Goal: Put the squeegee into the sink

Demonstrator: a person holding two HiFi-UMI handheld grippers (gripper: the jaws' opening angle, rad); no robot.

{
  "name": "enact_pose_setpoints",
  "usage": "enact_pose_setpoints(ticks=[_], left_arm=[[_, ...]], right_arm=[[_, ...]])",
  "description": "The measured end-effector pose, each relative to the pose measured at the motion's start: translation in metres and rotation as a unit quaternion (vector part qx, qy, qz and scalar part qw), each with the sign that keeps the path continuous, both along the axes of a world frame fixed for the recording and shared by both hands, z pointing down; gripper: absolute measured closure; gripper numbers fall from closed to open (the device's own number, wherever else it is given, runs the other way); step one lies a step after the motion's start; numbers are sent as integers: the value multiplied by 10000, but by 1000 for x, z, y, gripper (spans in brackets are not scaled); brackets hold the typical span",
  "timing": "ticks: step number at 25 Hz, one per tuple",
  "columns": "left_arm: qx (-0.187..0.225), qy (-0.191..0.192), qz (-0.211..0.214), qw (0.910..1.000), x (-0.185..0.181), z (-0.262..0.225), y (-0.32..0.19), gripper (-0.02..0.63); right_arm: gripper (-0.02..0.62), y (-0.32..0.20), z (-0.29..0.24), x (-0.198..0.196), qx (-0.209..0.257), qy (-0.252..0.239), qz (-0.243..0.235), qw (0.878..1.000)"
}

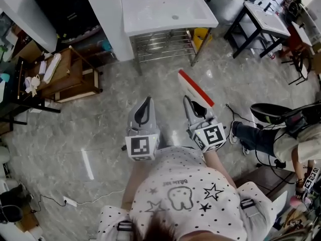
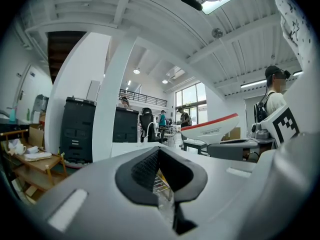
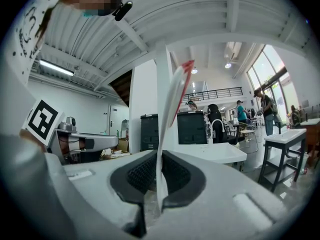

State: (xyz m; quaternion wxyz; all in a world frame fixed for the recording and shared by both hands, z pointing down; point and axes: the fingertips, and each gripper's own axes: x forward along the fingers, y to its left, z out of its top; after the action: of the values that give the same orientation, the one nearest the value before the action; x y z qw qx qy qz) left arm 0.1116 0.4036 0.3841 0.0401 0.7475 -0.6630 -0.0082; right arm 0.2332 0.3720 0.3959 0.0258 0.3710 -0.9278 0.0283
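Note:
The squeegee (image 1: pixel 195 88), a white blade with a red edge, is pinched between the jaws of my right gripper (image 1: pixel 189 101), which is shut on it. In the right gripper view the squeegee (image 3: pixel 168 109) stands up on edge from the right gripper (image 3: pixel 159 184). The white sink (image 1: pixel 168 11) stands ahead on a metal frame, well beyond both grippers, and shows in the right gripper view as the sink (image 3: pixel 215 154). My left gripper (image 1: pixel 145 102) is beside the right one, shut with nothing in it. From the left gripper (image 2: pixel 162 186) the squeegee (image 2: pixel 210 129) appears to the right.
A wire rack (image 1: pixel 163 44) sits under the sink with a yellow item (image 1: pixel 201 35) beside it. A wooden shelf unit (image 1: pixel 70 74) and a black cabinet (image 1: pixel 65 6) stand left. A second sink stand (image 1: pixel 263 19) and a seated person (image 1: pixel 281 134) are right. A power strip (image 1: pixel 70 201) lies on the floor.

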Motion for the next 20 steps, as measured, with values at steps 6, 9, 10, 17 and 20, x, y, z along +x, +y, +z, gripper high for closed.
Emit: enact_pose_setpoints(ticks=[6, 9, 10, 17, 20], left_arm=[[-64, 60, 115, 9999, -35, -5, -31, 611], [-87, 66, 156, 9998, -51, -2, -42, 611], [-83, 60, 166, 9998, -55, -2, -46, 611], [-218, 2, 225, 9995, -80, 3, -61, 611], [-264, 8, 187, 9995, -90, 5, -66, 611]], right_arm=[[575, -28, -7, -38, 5, 35, 20, 10000], [575, -35, -3, -54, -19, 47, 35, 10000], [575, -38, -1, -59, -37, 54, 39, 10000], [575, -53, 6, -81, -171, 97, 102, 9998], [575, -59, 8, -87, -226, 129, 98, 9996]])
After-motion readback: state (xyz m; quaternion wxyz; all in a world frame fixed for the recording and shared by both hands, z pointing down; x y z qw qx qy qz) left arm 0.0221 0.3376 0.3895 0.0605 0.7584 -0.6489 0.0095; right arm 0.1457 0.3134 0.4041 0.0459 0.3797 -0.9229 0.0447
